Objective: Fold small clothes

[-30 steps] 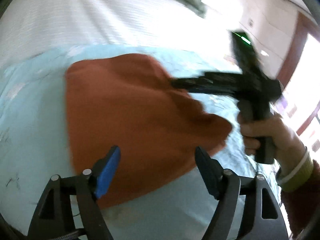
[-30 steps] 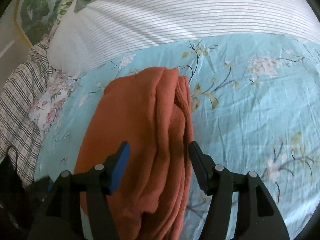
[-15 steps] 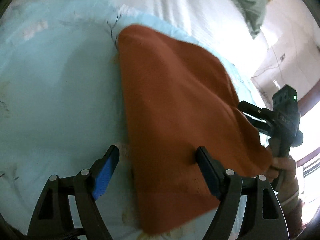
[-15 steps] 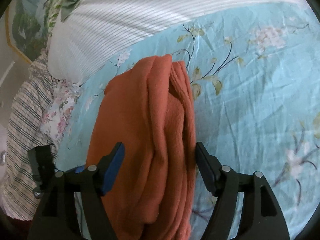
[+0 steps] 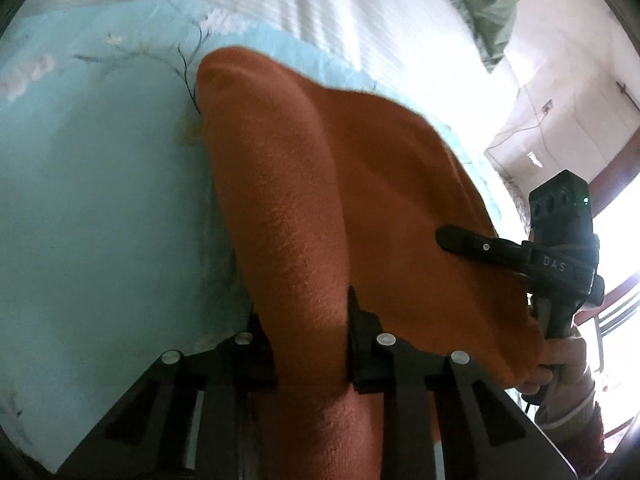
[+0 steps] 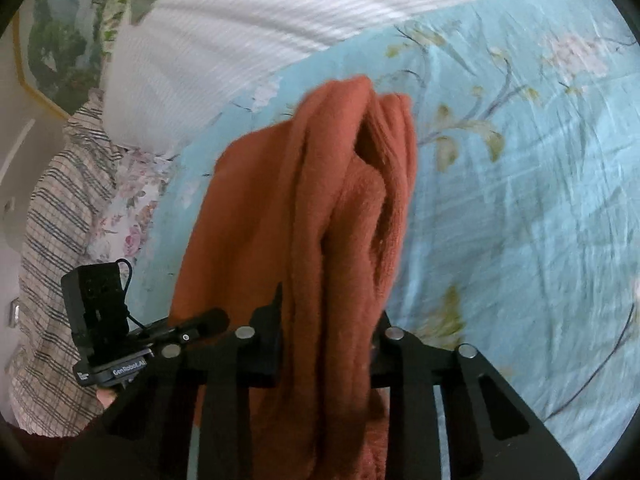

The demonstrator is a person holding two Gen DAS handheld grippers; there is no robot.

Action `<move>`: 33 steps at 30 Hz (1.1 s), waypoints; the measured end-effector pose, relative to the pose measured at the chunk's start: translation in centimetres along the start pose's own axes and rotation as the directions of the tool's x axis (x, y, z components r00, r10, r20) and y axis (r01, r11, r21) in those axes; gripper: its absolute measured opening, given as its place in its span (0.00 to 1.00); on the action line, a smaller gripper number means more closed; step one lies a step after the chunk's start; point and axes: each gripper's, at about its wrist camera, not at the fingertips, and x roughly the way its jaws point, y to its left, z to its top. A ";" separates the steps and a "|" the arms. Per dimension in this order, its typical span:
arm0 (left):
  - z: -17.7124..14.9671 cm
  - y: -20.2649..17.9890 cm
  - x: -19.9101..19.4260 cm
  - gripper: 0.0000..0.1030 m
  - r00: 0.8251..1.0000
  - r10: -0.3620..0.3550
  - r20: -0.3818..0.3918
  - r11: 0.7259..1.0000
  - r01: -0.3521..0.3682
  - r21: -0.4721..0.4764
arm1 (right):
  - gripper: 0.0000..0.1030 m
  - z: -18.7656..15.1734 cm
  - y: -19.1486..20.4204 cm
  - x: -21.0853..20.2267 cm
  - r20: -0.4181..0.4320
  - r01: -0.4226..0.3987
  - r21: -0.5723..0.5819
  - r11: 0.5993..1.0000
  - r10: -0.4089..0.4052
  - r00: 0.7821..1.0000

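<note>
A rust-orange fleece garment lies folded lengthwise on the light blue floral sheet. My left gripper is at its near edge, its jaws closing with a raised ridge of fabric pinched between the pads. In the right wrist view the same garment shows several stacked folds, and my right gripper is closing on that bunched end. Each gripper shows in the other's view: the right gripper's finger sits on the cloth's right edge, and the left gripper's finger sits at the cloth's left edge.
A white striped duvet covers the far part of the bed. Plaid and floral cloths lie at the left. A person's hand holds the right gripper's handle near a bright window. Bare sheet stretches to the right.
Both pairs of jaws went from wide open around the garment to closed on it. The left gripper swung round to the cloth's near end, and the fabric now bunches up between the fingers.
</note>
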 end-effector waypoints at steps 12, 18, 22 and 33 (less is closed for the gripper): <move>-6.2 4.3 -15.9 0.22 0.992 0.108 0.068 0.992 -0.112 0.061 | 0.25 -6.7 11.6 4.4 -0.034 -0.220 -0.081 0.972 0.218 0.975; -10.3 7.8 -21.2 0.22 0.982 0.166 0.084 0.985 -0.169 0.030 | 0.25 -9.7 15.2 8.4 -0.104 -0.292 -0.068 0.954 0.284 0.953; -12.7 10.4 -20.7 0.23 0.979 0.193 0.062 0.981 -0.192 -0.027 | 0.25 -11.0 15.9 10.1 -0.146 -0.248 -0.085 0.965 0.234 0.961; -13.6 12.1 -20.3 0.60 0.950 0.300 0.092 0.953 -0.294 -0.072 | 0.56 -10.6 15.1 9.0 -0.094 -0.079 -0.107 0.991 0.069 0.993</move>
